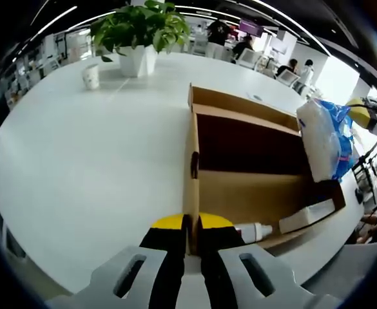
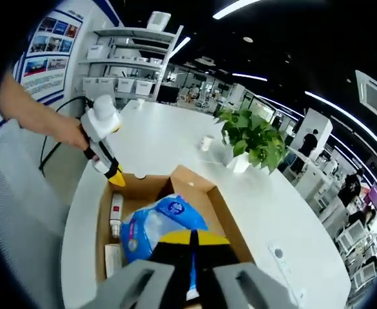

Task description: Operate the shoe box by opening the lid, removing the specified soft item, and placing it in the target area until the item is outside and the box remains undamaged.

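Our left gripper clenched the shoe box wall at six o'clock; our right gripper grasped the tissue pack above it.

The left gripper has two black jaws with yellow tips, rising from pale grey moulded arms, each arm cut with an oblong slot. In the right gripper view the same tool shows from farther off as a white, rounded body narrowing to a black neck and a yellow tip, with a dark cable trailing away behind it; the hand on it belongs to a bare forearm with no sleeve in sight. The right gripper is built alike: black jaws capped in yellow, set on light grey slotted arms.
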